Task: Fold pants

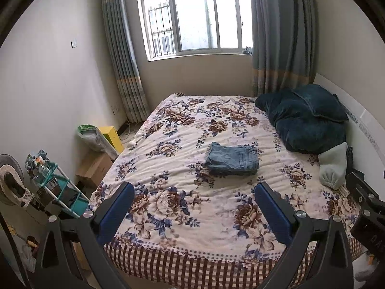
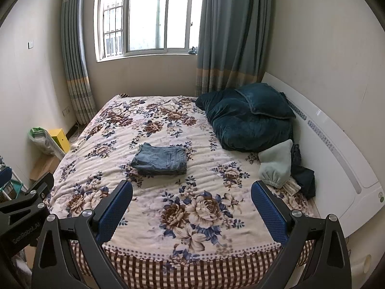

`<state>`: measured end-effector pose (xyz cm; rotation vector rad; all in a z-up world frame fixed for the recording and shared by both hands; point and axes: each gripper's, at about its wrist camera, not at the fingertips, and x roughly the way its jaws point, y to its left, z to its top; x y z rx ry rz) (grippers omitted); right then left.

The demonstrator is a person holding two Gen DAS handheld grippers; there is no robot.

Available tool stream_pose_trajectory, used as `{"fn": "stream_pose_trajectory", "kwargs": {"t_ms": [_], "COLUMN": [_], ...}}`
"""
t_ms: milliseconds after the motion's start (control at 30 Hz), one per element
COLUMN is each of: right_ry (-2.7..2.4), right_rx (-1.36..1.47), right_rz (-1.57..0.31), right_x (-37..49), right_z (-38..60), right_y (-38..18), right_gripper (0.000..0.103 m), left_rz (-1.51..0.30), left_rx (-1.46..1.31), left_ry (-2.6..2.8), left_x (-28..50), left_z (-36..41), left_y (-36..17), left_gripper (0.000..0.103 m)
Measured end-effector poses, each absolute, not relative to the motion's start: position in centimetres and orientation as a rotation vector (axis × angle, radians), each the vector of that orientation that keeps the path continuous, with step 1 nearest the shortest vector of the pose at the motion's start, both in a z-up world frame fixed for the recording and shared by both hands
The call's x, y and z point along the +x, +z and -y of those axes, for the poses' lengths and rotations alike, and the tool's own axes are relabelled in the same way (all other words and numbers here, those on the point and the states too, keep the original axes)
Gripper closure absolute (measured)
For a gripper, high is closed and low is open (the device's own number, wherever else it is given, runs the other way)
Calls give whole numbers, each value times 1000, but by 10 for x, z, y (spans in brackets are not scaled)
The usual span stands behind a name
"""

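Blue denim pants (image 1: 232,160) lie folded in a compact stack in the middle of the floral bed cover (image 1: 182,216); they also show in the right wrist view (image 2: 160,160). My left gripper (image 1: 196,190) is open and empty, held above the foot of the bed, well short of the pants. My right gripper (image 2: 192,189) is open and empty too, at a similar distance from the pants. The right gripper's body shows at the right edge of the left wrist view (image 1: 368,207), and the left gripper's body at the left edge of the right wrist view (image 2: 26,207).
A dark teal pillow and quilt pile (image 2: 247,118) and a pale green garment (image 2: 276,166) lie by the white headboard (image 2: 336,159). Left of the bed stand a teal shelf rack (image 1: 57,192), a cardboard box (image 1: 93,168) and a yellow box (image 1: 112,136). A window (image 1: 192,16) is behind.
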<state>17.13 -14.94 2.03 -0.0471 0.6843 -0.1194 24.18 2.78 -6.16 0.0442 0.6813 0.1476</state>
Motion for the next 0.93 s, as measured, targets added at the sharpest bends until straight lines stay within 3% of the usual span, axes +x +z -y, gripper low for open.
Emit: {"fn": "stream_pose_trajectory", "kwargs": {"t_ms": [933], "right_ry": [-97], "right_rx": [-30], "right_rz": [-690], "right_x": [171], "right_z": [144], "right_y": [26], "right_gripper": [2], "left_rz": [-645], "left_rx": [61], "left_ry": [145], "left_x": [240], "left_z": [-34], "left_y": [-55], "left_gripper": [1]}}
